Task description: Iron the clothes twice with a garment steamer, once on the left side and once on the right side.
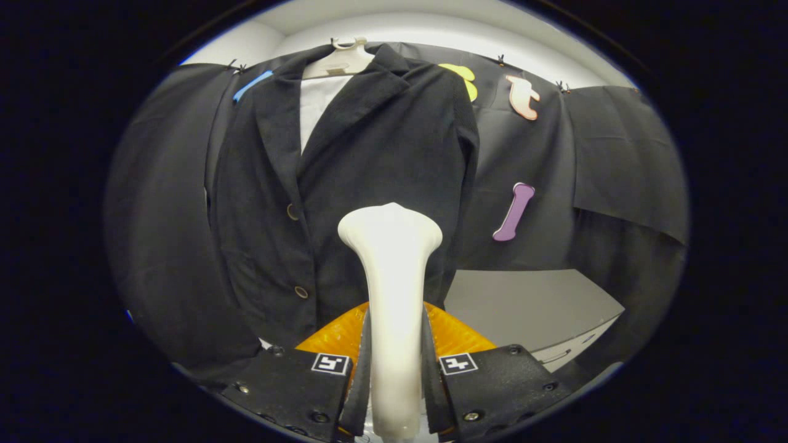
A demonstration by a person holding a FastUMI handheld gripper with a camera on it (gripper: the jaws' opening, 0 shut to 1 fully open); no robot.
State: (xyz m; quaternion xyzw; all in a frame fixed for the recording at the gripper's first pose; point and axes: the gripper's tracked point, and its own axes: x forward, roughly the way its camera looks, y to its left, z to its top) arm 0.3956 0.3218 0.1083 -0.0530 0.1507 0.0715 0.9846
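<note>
We hold the steamer (391, 289) by its neck, the jaws clenched on it from both sides, its flared head just in front of the jacket (345, 184). The steamer is smooth, hard, glossy plastic, likely slippery and top-heavy, so we judge the narrow neck the right place to grip. The jacket hangs on a pale hanger (340, 60) against the booth wall: dark, matte, soft cloth with lapels and 2 buttons, likely to sway under light pressure. A grey cabinet (529, 307) stands beside it.
</note>
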